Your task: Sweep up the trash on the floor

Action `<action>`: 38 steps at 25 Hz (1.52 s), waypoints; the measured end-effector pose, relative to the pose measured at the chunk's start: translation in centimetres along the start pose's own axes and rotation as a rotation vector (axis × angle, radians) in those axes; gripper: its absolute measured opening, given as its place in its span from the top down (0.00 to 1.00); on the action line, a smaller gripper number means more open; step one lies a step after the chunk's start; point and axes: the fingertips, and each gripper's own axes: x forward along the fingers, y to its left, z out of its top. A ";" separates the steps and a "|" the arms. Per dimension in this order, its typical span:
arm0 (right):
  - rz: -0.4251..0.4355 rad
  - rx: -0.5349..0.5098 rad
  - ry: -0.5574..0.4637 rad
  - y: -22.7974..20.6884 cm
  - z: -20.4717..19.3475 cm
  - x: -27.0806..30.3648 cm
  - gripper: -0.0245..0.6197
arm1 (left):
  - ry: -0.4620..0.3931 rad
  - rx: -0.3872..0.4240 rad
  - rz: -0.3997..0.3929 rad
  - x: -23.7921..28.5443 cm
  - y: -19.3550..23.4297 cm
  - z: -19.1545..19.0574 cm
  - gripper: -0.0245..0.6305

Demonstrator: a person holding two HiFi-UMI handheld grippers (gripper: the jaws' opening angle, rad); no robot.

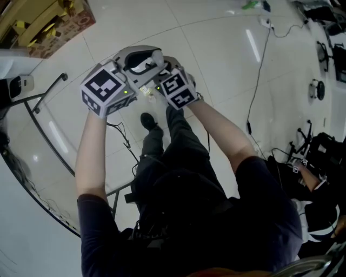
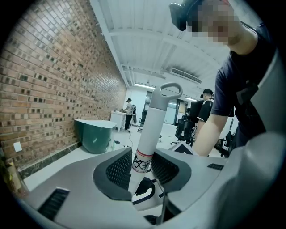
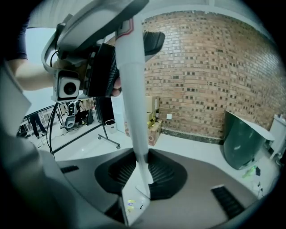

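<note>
While left gripper (image 2: 142,175) and right gripper (image 3: 143,173) jaws clamp the handle (image 2: 156,120) — label (image 2: 142,162) is unreadable.

Handle (image 2: 153,120), lower end behind jaws

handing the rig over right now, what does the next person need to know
Left gripper: shut on the white handle, the higher grip.
Right gripper: shut on the same handle, lower down.
Things: the handle is roughly upright in front of the person, above the white floor; its sweeping end is out of view. A small green bit, likely trash, lies on the floor far ahead.
Done: tool in both grippers.
Left: bring it down to the floor and sweep up the trash.
</note>
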 end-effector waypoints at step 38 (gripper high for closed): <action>0.350 -0.099 -0.446 12.4 16.9 -31.3 0.80 | -0.498 0.257 0.179 -10.2 -24.4 26.2 0.82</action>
